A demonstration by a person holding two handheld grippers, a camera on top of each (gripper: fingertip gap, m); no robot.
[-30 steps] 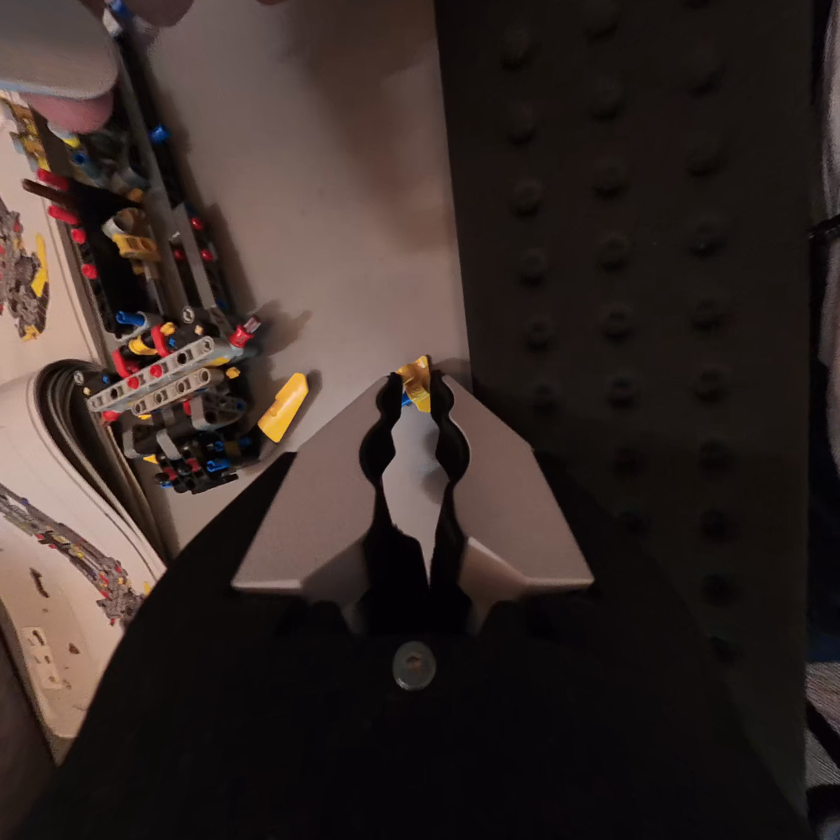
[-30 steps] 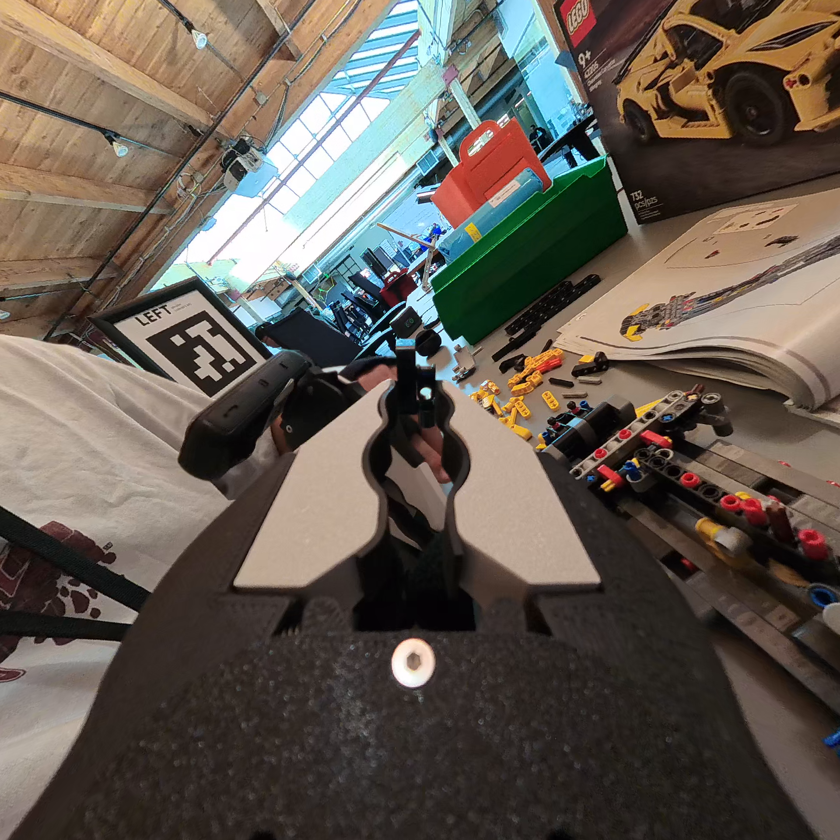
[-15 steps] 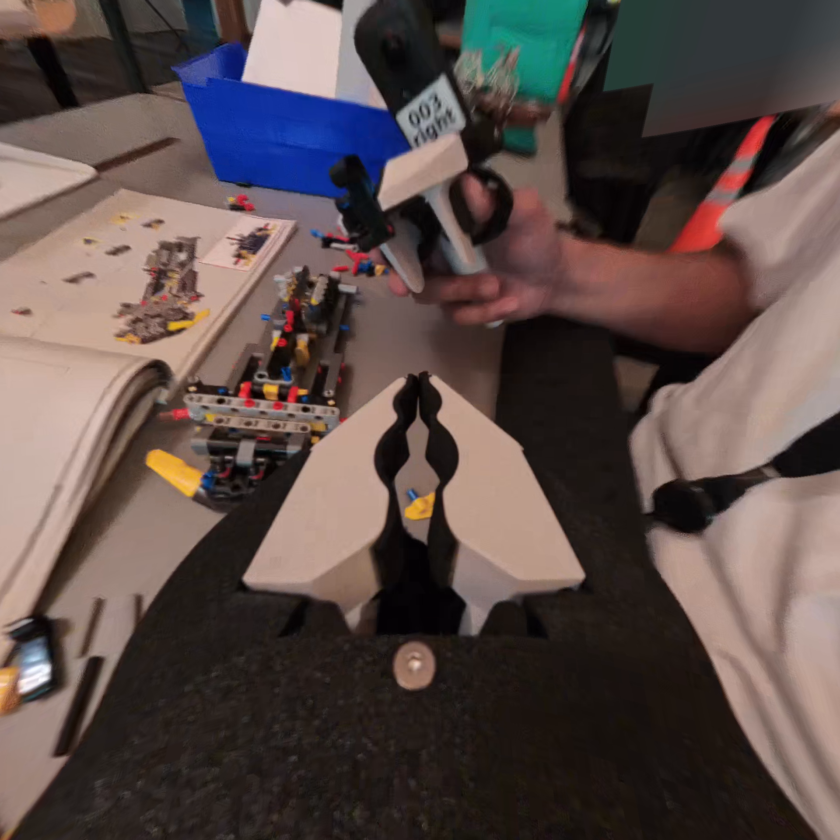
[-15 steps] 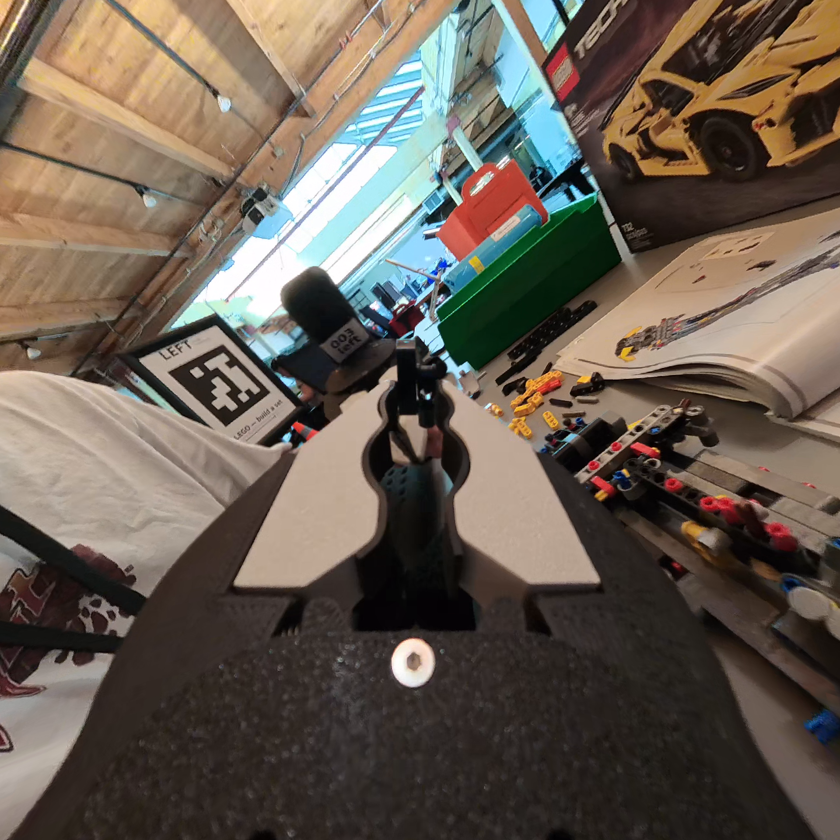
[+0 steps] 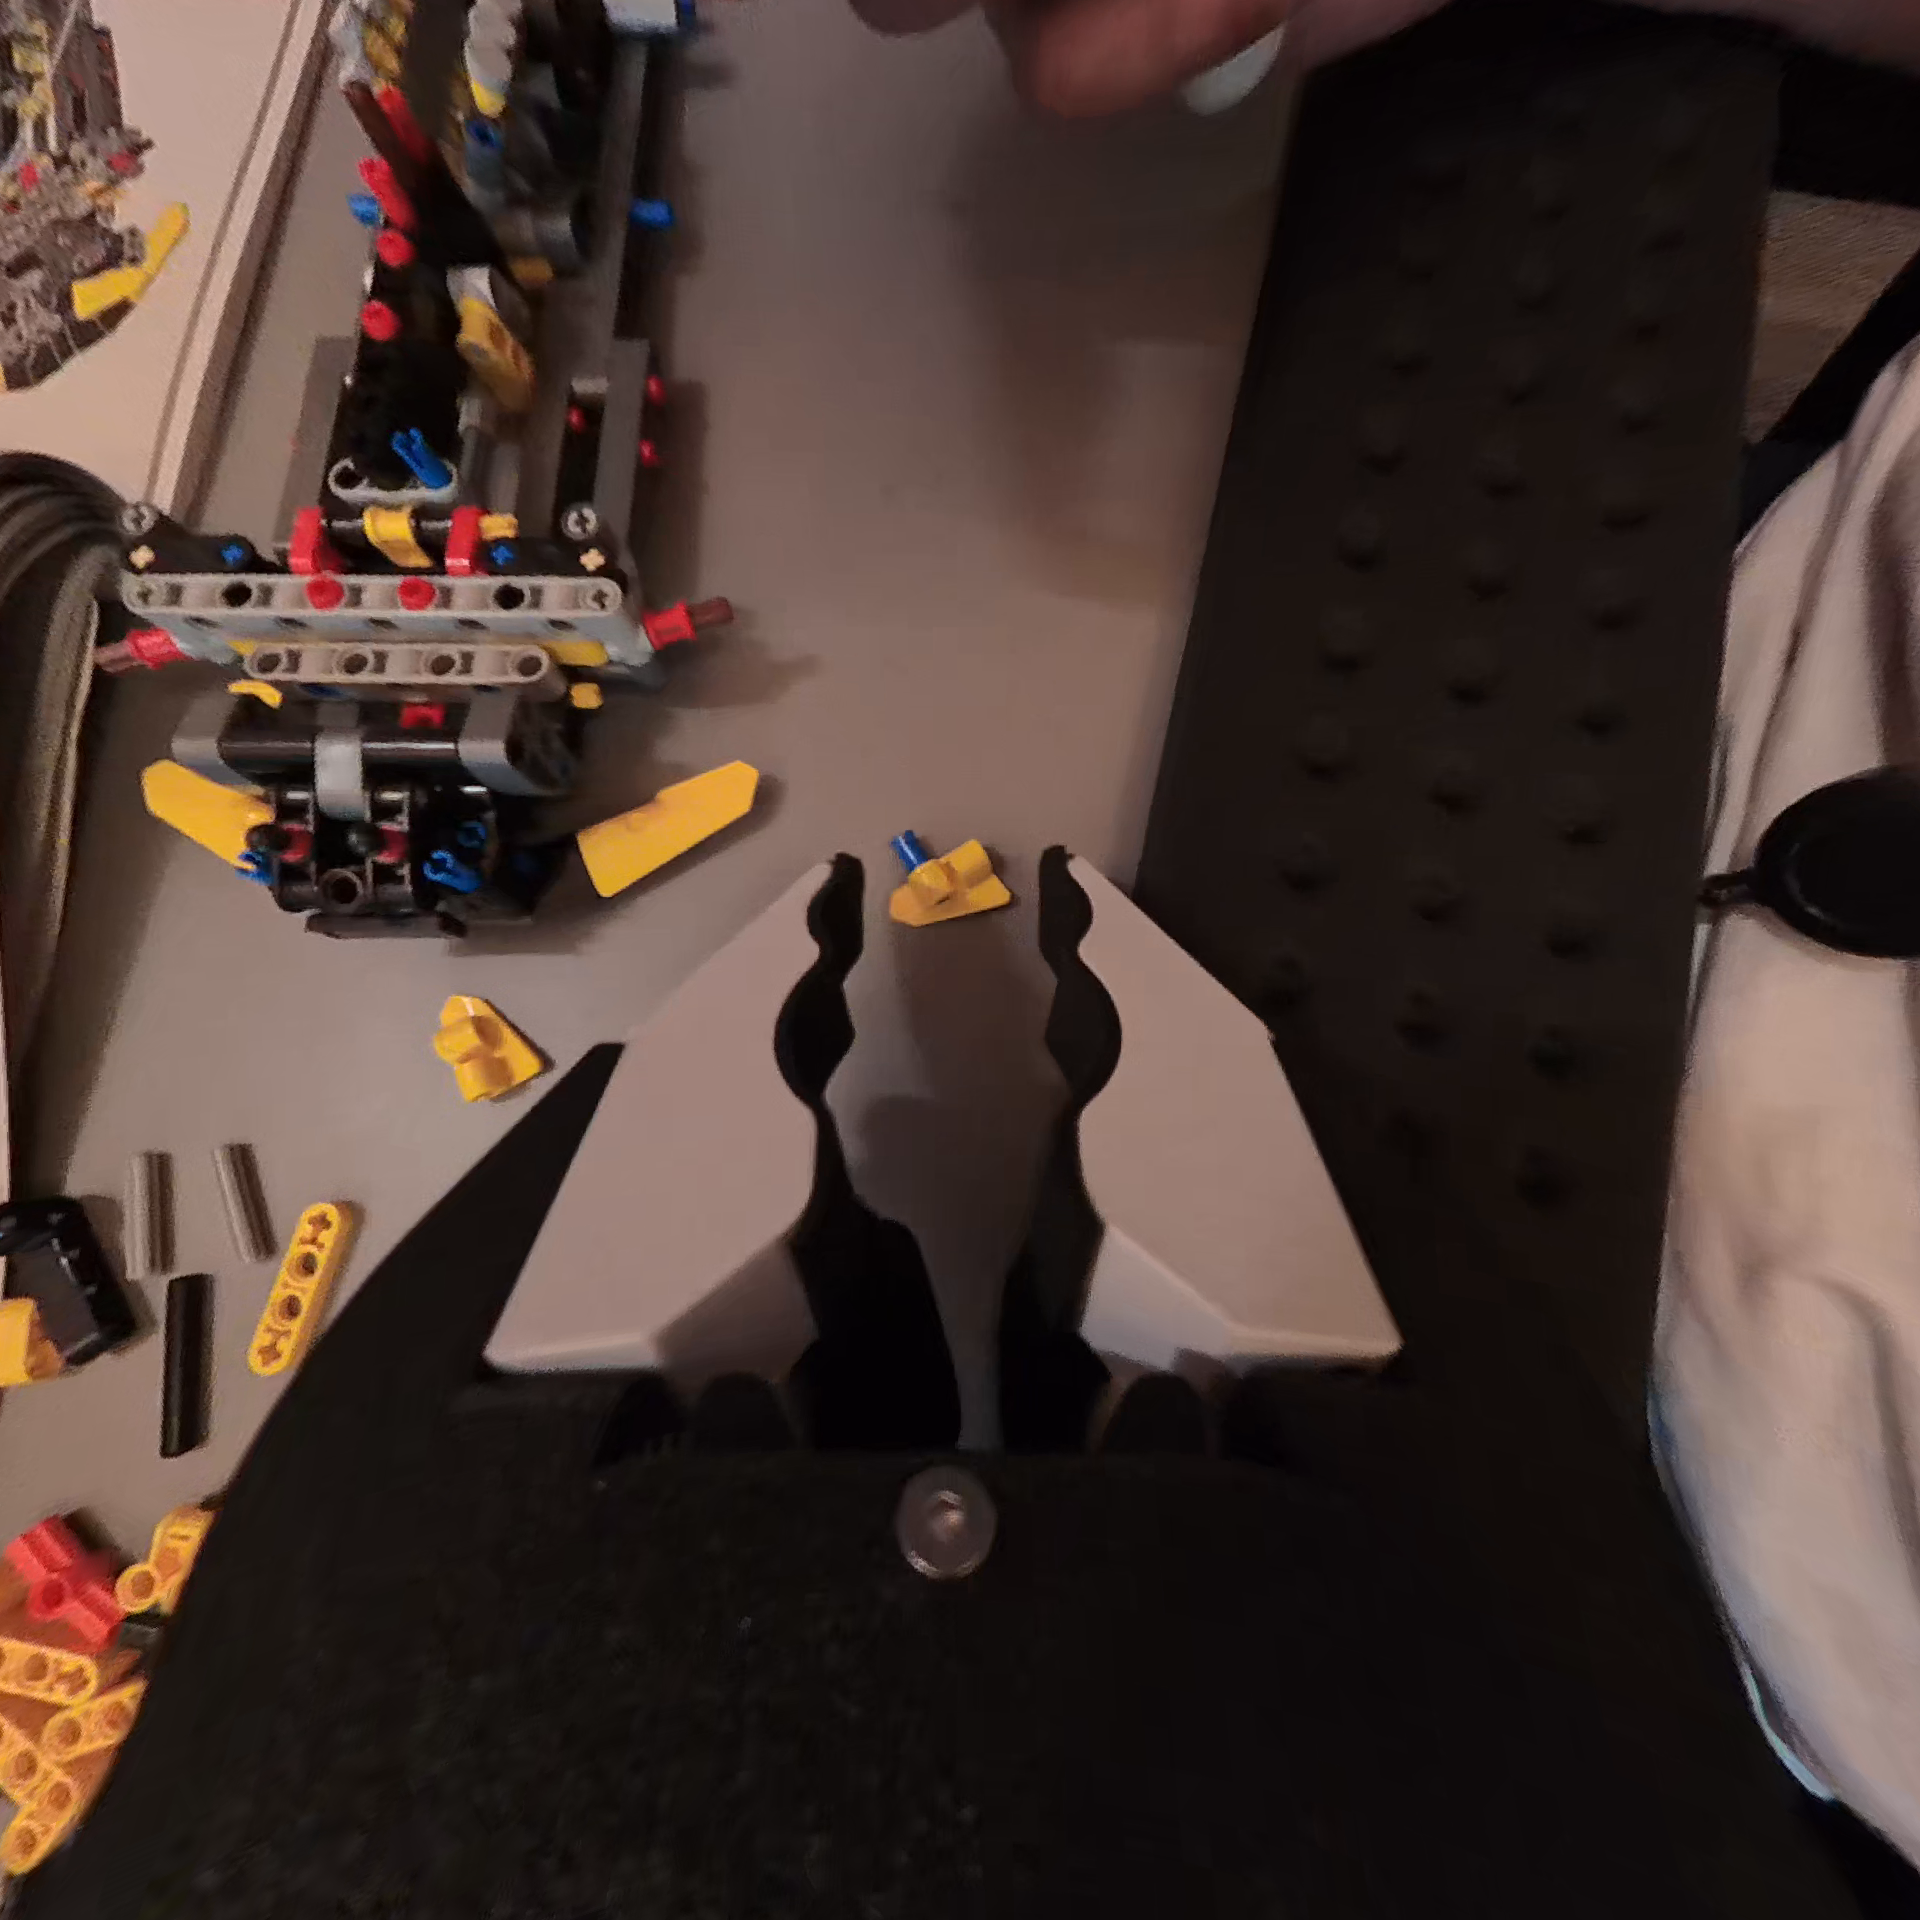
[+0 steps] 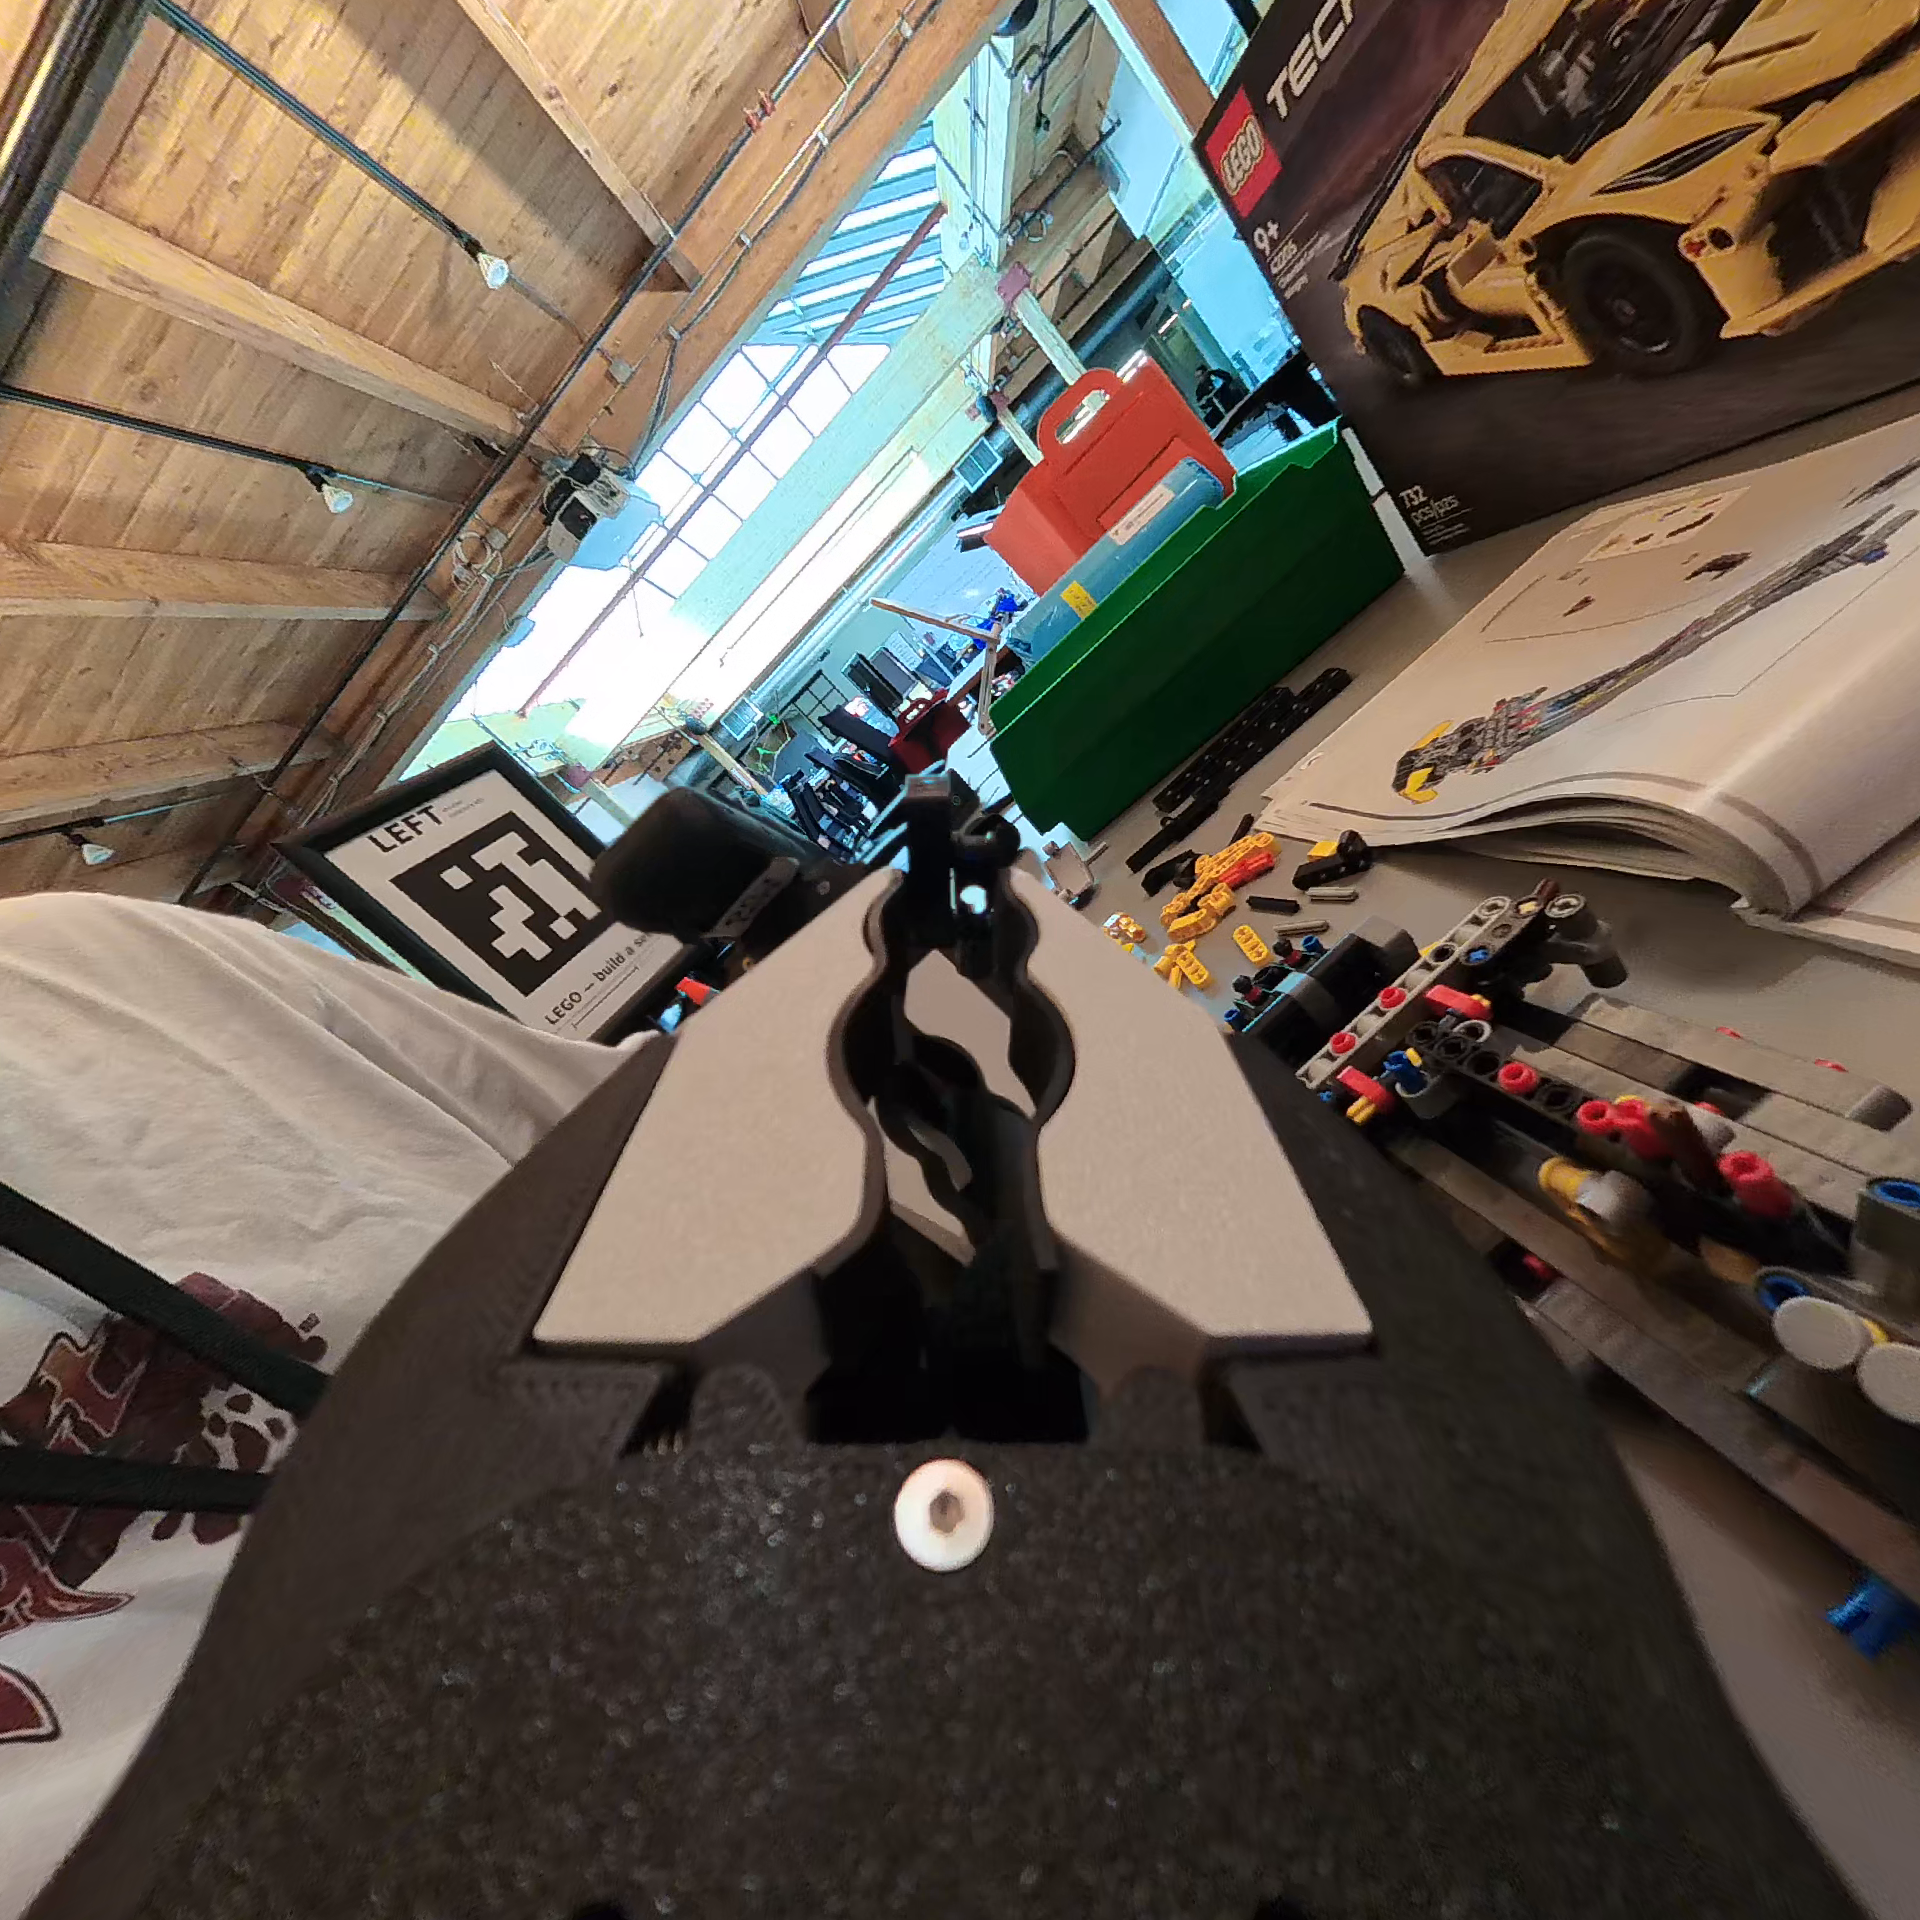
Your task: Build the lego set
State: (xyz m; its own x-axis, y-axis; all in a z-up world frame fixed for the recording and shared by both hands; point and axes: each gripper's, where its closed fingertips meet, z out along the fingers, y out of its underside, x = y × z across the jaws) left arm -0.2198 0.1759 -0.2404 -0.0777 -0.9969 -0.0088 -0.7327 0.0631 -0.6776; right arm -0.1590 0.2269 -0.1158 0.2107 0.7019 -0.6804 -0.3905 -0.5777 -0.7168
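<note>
Landmark for this entry: the partly built lego chassis (image 5: 384, 665), lying on the grey surface (image 5: 935, 436). My left gripper (image 5: 948, 873) points down at the surface, jaws open and empty; between their tips, apart from both, lies a small yellow piece with a blue pin (image 5: 945, 883), just right of the chassis's near end. A yellow wing panel (image 5: 665, 826) sits at that same near end, right side. A second small yellow piece (image 5: 483, 1044) lies nearer to me than the chassis. A yellow beam (image 5: 299, 1286), two grey axles (image 5: 241, 1200) and a black axle (image 5: 187, 1361) lie nearer still, to the left. A black studded mat (image 5: 1475, 644) runs well right of the chassis. My right gripper (image 6: 948, 883) has its jaws closed on a small black lego part (image 6: 940, 847), held in the air. In that view the open instruction booklet (image 6: 1662, 727) lies beyond the chassis (image 6: 1507, 1049), the green bin (image 6: 1195, 644) and the lego box (image 6: 1610, 229) farther off.
</note>
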